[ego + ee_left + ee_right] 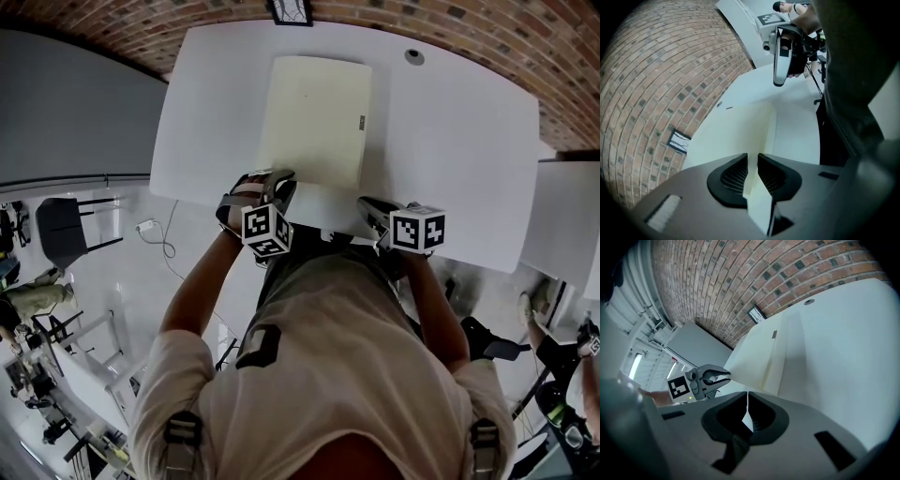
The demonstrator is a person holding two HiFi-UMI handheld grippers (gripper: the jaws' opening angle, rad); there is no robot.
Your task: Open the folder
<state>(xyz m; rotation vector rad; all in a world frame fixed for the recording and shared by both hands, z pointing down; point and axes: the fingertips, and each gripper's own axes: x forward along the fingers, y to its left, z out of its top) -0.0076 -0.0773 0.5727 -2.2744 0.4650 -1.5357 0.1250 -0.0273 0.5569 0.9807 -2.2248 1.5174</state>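
Left gripper (pixel 274 190) and right gripper (pixel 370 208), head view: both sit at lower centre of the frame, at the near edge of the cream folder (pixel 314 117). The folder lies flat and closed at upper centre of the white table (pixel 459 141). The left gripper meets its near left corner, the right gripper its near right corner.

Left gripper view: the left gripper (pixel 751 165) has its jaws pressed together on a cream sheet edge of the folder (pixel 752 124), which runs up the middle of the frame. The right gripper (pixel 783 56) shows at top centre, with the brick wall (pixel 661 79) at left.

Right gripper view: the right gripper (pixel 746 405) has its jaws all but closed, pinching a thin pale edge of the folder (pixel 757 357). The left gripper (pixel 711 377) shows at middle left, its jaws at the folder's other corner.

Step in hand, as judged: the grasp on the near edge is made and no cover is yet raised. It cannot be told which layer each gripper holds. The next move probably calls for one gripper to swing the top cover up and away towards the far edge while the other keeps the lower part down.
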